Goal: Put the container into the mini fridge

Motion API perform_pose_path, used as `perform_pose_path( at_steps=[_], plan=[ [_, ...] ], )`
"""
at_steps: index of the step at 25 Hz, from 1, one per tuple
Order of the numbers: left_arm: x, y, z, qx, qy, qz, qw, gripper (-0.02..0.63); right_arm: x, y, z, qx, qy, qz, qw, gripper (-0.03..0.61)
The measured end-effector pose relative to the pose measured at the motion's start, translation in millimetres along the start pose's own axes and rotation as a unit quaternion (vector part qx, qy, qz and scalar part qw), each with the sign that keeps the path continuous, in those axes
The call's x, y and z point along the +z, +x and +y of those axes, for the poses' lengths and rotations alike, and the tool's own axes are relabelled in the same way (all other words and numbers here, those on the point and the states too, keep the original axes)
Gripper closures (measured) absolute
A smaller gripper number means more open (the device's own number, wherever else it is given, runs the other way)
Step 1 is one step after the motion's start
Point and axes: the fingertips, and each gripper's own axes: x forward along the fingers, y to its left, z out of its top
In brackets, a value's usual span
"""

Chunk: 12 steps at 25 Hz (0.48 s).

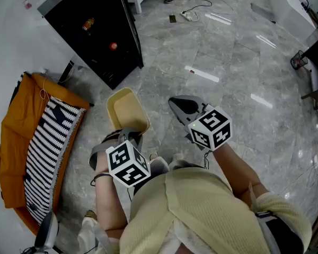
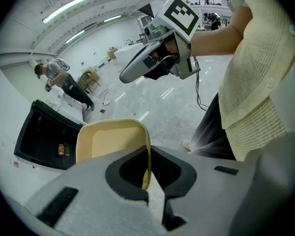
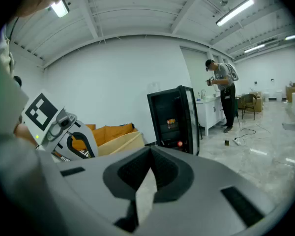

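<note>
In the head view my left gripper (image 1: 128, 132) is shut on the near rim of a shallow cream-yellow container (image 1: 127, 109), held above the grey floor. The left gripper view shows the thin container (image 2: 108, 144) wall pinched between the pads of this gripper (image 2: 148, 156). The black mini fridge (image 1: 93, 30) stands ahead and to the left with its door open and small items on its shelves; it also shows as the fridge (image 3: 172, 119) in the right gripper view. My right gripper (image 1: 176, 103) hovers beside the container, shut and empty.
An orange cloth with a black-and-white striped piece (image 1: 42, 142) lies on the floor at the left. A person (image 3: 221, 92) stands by a white counter beyond the fridge. Cables (image 1: 193, 7) run over the marble floor far ahead.
</note>
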Motion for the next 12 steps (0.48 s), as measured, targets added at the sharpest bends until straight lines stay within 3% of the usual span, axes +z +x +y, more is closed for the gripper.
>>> perform_pose_path(
  at_steps=[12],
  plan=[
    [2.0,8.8,-6.1,-0.012,-0.001,0.004,0.9999,0.586,-6.5,-3.4,-0.9,0.005,0.003,0.003,1.0,0.551]
  ],
)
